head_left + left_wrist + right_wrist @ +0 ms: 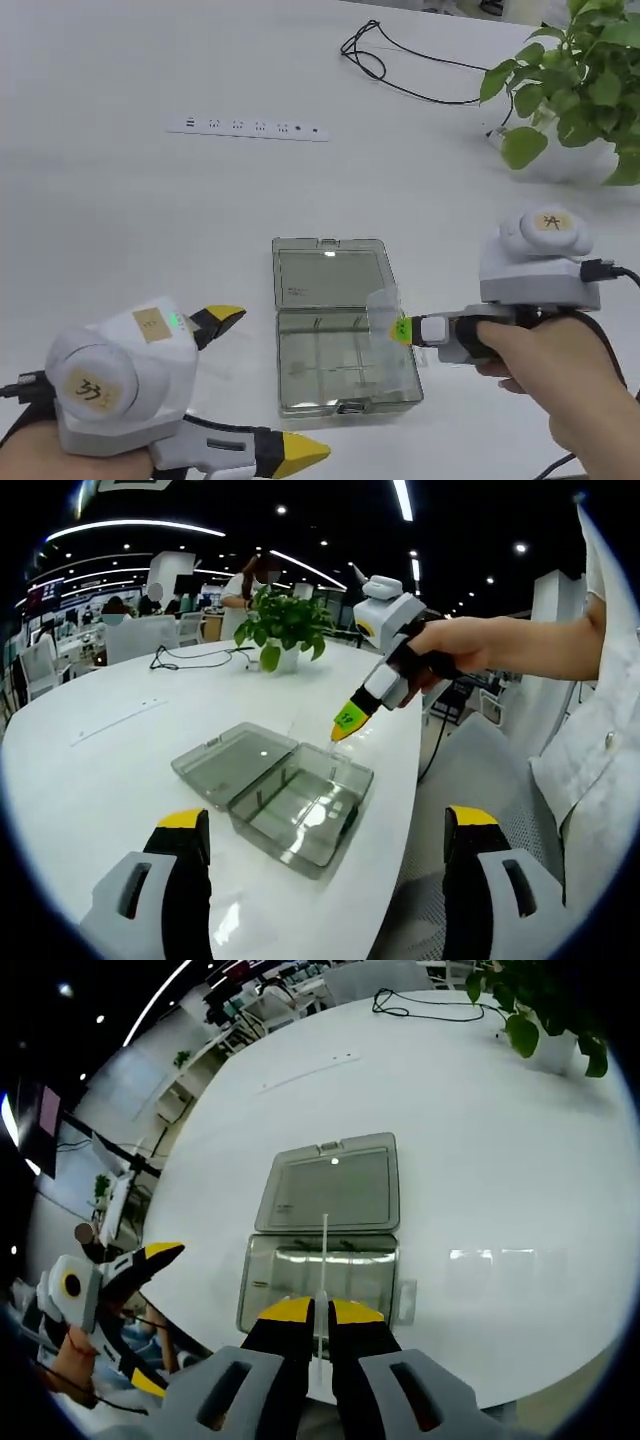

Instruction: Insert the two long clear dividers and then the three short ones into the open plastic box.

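While the right claw (320, 1312) pinches a thin clear plastic divider (325, 1255) edge-on, probably to line it up for insertion, the piece juts from its tips over the open smoky transparent plastic box (310, 404) on the white table (150, 220); the left claw (272, 383) hovers spread beside it.

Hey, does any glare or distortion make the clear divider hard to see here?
Head view: a light glint sits on the box lid, and the divider looks faint. Right gripper view: fisheye curves the table edge; the divider reads as a thin line.
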`<state>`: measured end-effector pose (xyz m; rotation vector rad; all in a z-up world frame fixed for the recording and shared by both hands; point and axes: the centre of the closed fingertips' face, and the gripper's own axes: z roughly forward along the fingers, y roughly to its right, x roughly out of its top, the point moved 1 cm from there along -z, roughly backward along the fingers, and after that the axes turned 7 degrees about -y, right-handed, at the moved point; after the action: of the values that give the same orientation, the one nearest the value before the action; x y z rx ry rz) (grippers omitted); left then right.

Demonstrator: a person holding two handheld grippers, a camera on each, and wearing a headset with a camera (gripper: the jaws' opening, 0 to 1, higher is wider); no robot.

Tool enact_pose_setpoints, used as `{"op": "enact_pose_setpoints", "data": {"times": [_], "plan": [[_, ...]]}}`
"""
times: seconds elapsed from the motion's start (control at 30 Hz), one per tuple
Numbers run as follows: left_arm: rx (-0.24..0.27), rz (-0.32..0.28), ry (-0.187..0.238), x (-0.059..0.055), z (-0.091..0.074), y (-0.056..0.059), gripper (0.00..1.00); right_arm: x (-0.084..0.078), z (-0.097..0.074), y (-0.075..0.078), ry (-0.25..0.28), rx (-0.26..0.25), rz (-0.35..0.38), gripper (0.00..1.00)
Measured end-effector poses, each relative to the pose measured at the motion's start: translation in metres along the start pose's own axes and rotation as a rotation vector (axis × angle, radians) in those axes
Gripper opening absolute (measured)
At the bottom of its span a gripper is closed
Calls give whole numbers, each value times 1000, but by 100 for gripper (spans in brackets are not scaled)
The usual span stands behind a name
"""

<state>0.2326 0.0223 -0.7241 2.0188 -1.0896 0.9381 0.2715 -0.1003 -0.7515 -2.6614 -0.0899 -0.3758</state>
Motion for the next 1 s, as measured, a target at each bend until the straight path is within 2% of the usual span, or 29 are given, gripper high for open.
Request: {"op": "enact_pose_setpoints", "data": {"times": [0.4, 0.77, 1.0], "plan": [[-5, -19, 13, 0, 3, -1, 98, -9, 14, 7, -55, -16, 30, 6], [-12, -26, 10, -1, 4, 0, 98, -7, 26, 21, -62, -21, 48, 6], [-10, -35, 10, -1, 5, -1, 97, -8, 28, 22, -59, -28, 54, 6]]}}
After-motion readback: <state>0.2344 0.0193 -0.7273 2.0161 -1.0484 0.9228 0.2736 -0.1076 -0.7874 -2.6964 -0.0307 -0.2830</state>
